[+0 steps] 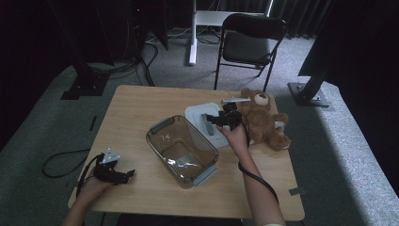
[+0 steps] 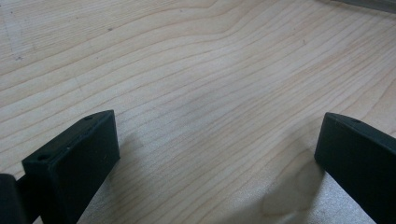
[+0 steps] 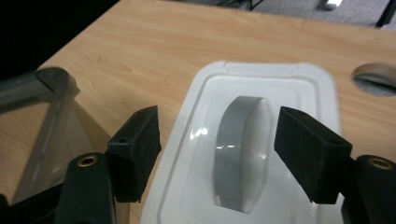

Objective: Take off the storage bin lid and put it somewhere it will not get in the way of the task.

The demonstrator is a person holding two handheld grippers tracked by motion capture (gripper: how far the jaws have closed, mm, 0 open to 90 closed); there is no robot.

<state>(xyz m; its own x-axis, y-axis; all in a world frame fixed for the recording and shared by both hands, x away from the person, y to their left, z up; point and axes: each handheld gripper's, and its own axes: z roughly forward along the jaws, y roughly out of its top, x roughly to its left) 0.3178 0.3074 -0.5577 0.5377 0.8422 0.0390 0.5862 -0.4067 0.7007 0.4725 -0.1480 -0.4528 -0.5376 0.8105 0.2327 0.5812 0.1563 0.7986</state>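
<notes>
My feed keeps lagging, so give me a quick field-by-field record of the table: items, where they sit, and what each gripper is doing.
table: wooden
bin: clear, open, centre of table, nothing visible in it
lid: white with grey handle, flat on table just right of bin
teddy: brown, lying at right, beyond lid
left gripper: open, low over bare wood at near-left corner, holding nothing
right gripper: open, jaws either side of lid handle, not closed on it

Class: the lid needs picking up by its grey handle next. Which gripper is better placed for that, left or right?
Right. The right gripper is open with its jaws either side of the lid's grey handle. The left gripper rests open on bare table, across the container.
</notes>
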